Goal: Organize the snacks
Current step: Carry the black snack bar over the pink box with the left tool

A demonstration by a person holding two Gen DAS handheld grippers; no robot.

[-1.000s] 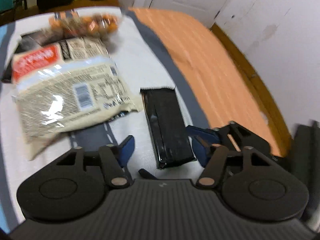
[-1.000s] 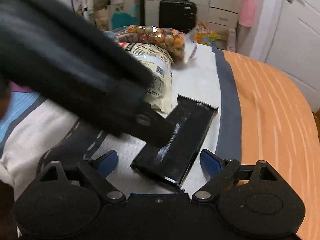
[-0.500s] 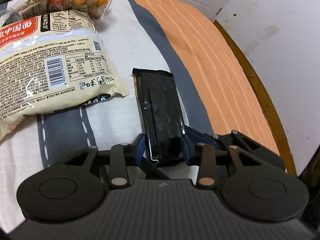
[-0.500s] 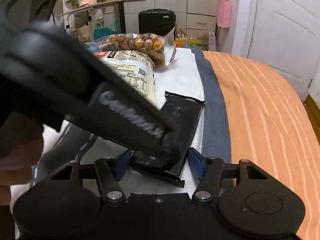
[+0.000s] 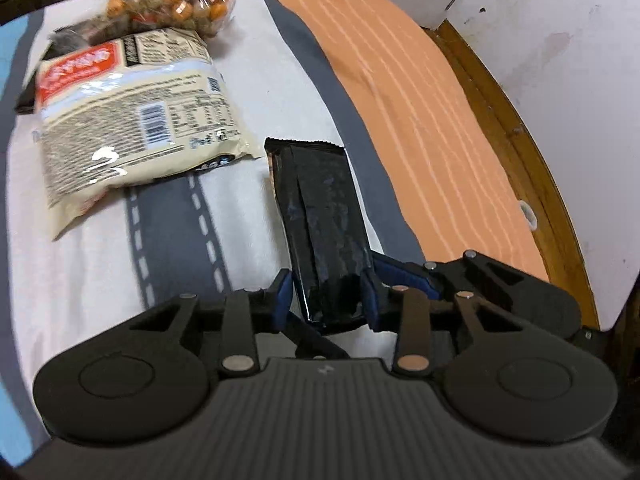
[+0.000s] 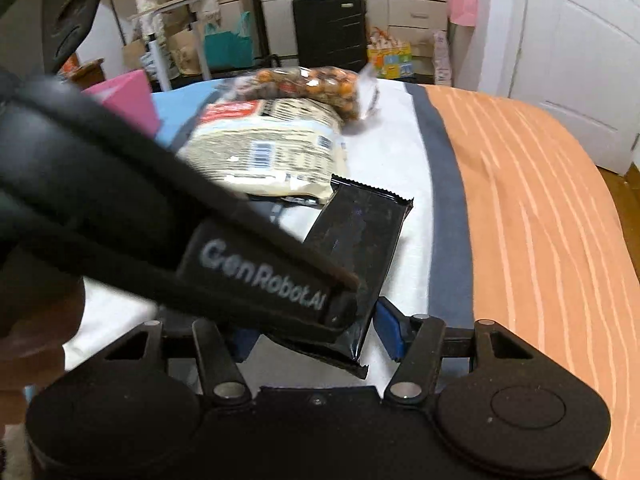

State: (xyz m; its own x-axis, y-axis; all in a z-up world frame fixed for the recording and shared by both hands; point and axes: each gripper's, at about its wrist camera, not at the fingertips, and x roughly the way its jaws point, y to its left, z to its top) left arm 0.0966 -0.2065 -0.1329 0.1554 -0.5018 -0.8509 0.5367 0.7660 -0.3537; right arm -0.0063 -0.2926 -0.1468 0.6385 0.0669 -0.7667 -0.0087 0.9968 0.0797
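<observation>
Left gripper (image 5: 327,294) clenched on the near end of the long glossy black foil snack packet (image 5: 320,216), blue pads pressing both long sides; jaws closing a bit more. Packet's far crimped end points up the bed, over the white printed cloth (image 5: 100,260), just beside the grey stripe (image 5: 360,152) that borders the orange striped bedspread (image 5: 432,128).

In the right wrist view the right gripper (image 6: 316,338) also has the same black packet (image 6: 360,228) between its jaws, which are closing; right blue pad (image 6: 390,332) sits just beside the packet's edge, contact unclear, left pad hidden behind the left gripper's black body (image 6: 260,272), which crosses over the packet's near end. Cannot tell whether the right one is grasping.

Cream noodle bag with red label and barcode (image 5: 132,120) lies toward the far left of the cloth, its near corner just beside the black packet's far end. Clear bag of orange and brown round snacks (image 5: 172,6) sits at the far edge, touching the noodle bag. A dark flat packet (image 5: 66,40) is partly under the noodle bag, far left. Wooden bed frame (image 5: 532,168) runs along the right edge.
</observation>
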